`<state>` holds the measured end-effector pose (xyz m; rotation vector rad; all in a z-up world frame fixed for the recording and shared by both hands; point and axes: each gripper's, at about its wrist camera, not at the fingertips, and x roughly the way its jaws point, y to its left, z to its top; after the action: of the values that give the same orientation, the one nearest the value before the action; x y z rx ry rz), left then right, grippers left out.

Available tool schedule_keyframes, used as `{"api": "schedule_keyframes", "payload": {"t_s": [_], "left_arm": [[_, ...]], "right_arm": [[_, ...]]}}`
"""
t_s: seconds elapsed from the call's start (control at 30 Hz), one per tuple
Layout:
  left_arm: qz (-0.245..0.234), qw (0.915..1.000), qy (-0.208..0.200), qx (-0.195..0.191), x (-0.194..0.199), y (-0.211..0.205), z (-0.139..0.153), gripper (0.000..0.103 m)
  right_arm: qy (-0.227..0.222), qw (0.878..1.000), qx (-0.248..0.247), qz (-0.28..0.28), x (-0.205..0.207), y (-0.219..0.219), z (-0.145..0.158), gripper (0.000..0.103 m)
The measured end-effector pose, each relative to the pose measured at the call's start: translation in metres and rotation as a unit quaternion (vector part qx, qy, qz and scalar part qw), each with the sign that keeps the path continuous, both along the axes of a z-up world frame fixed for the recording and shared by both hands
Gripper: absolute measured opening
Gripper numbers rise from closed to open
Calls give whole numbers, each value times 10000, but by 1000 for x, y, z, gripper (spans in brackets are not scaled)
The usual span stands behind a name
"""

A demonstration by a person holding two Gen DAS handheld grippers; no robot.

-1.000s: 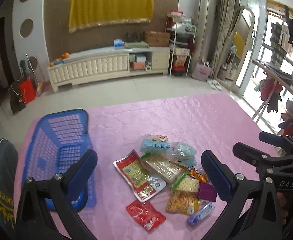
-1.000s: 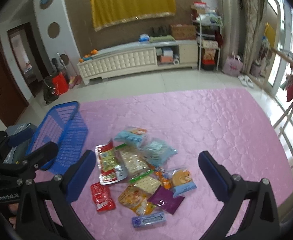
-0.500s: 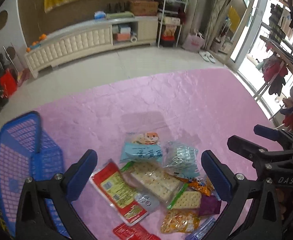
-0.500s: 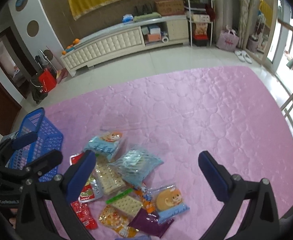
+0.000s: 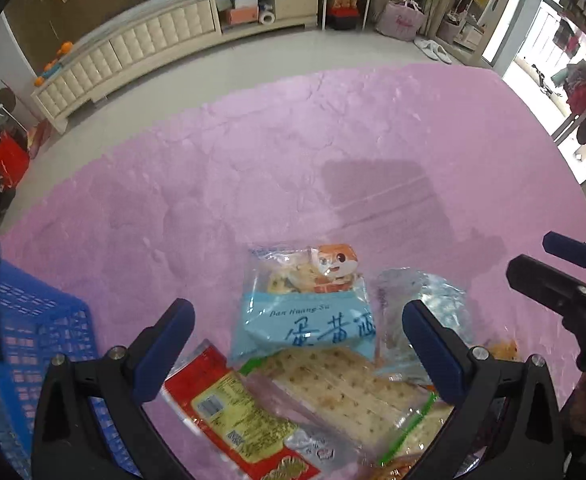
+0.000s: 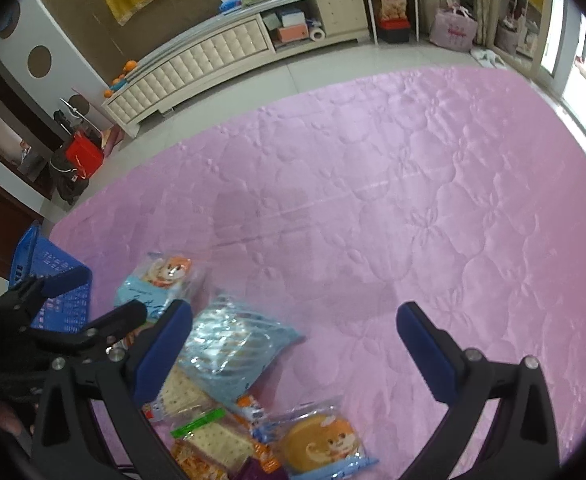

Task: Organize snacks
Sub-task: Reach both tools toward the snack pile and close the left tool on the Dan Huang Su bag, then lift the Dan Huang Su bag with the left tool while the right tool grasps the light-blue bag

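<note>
Blue egg-yolk pastry pack [image 5: 305,312] flat on pink tabletop [image 5: 253,168], long axis running away from camera, cartoon end far. Sits right of blue basket [image 5: 25,344], overlapping cracker pack [image 5: 345,384]. Left tongs [image 5: 297,354] wide open, straddling it, gripping nothing. Right tongs [image 6: 295,350] wide open, empty, angled down beside clear blue bag [image 6: 233,348].

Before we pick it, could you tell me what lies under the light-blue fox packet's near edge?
The light-blue fox packet overlaps the cracker pack; how far the crackers extend beneath is hidden.
</note>
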<state>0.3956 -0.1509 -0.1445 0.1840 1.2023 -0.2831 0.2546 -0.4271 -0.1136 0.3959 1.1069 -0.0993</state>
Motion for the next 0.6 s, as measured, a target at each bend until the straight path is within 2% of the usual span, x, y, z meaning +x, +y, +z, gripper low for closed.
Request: {"api": "schedule_keyframes", "payload": {"t_s": [0.1,0.27,0.3,0.37,0.47,0.6], "left_arm": [[23,9997,210,-114,11,0,-9,103],[-10,9994,331,84,21,-7,-24,102],[24,9993,368,61,23,-5,-27,98],[62,9985,541,-26,26,-5,-34,75],[3,9987,512,8,23,-5,-39,70],[52,9995,307,-9,11,-4,-29,66]], "right_arm": [[56,10000,38,-56,1,-5,-6,103],[102,9998,121,-110,-2,-14,-12,103],[111,9998,125,-115,-3,-15,-12,103],[139,9997,145,-108,-3,-16,-12,103],[209,9996,187,-58,-5,-17,-11,103],[218,9997,129,52,-4,-9,-7,103]]}}
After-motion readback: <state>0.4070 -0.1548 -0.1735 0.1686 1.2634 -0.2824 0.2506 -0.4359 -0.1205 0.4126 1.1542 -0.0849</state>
